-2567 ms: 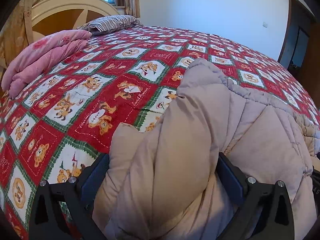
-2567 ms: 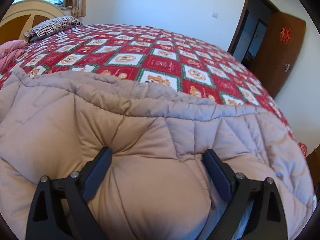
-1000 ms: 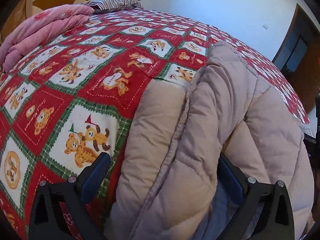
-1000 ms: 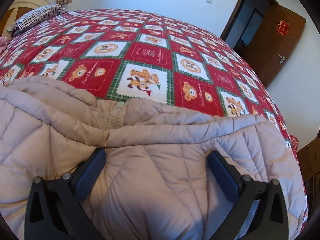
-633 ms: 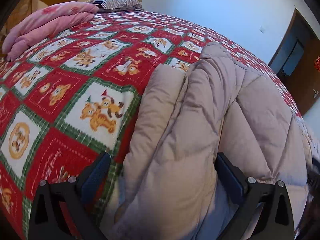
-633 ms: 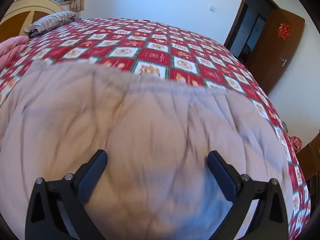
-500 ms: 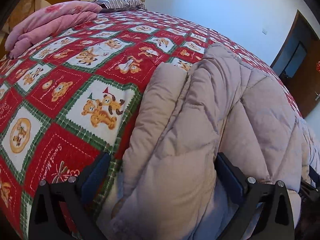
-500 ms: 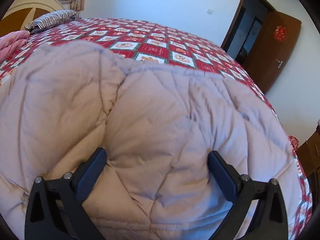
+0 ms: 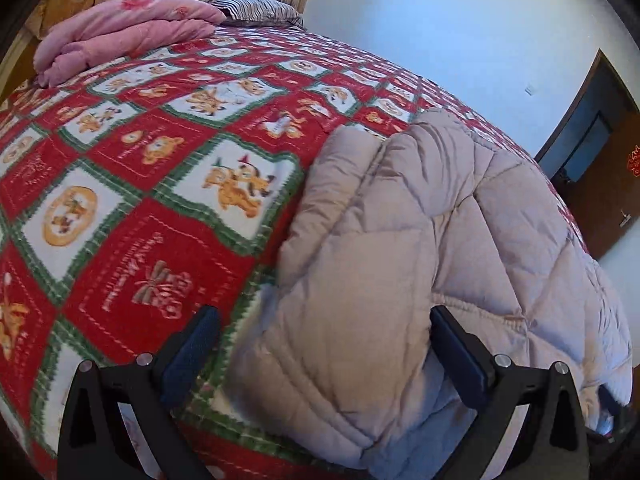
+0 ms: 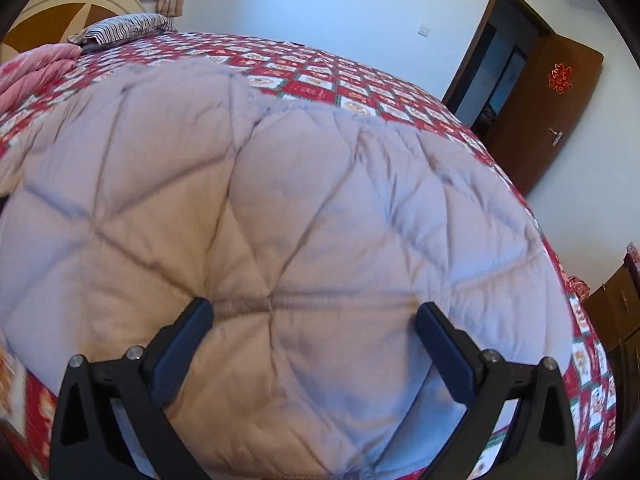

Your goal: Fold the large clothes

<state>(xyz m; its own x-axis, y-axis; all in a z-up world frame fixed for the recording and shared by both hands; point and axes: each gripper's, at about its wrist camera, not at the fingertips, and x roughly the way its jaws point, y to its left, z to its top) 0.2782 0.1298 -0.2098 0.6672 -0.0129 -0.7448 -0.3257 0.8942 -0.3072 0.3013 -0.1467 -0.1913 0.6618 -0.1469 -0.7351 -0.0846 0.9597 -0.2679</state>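
1. Bedroom setting: red patchwork bedspread [image 9: 168, 184] covers the bed; pink quilt [image 9: 124, 28] and striped pillow [image 10: 124, 26] lie near the headboard; open wooden door [image 10: 548, 108] stands at right.
2. Beige quilted coat [image 10: 304, 200] lies on the bedspread's near side, folded into a thick bundle; its long axis appears to run left-right along the near bed edge, though which end is the collar cannot be told.
3. Left gripper [image 9: 324, 344] jaws stand apart, straddling the coat's left end.
4. Right gripper [image 10: 312, 336] jaws stand apart over the padding; nothing is clamped.
5. Step judged: fold laid down, grips off; next move calls for pressing flat or re-gripping an edge.
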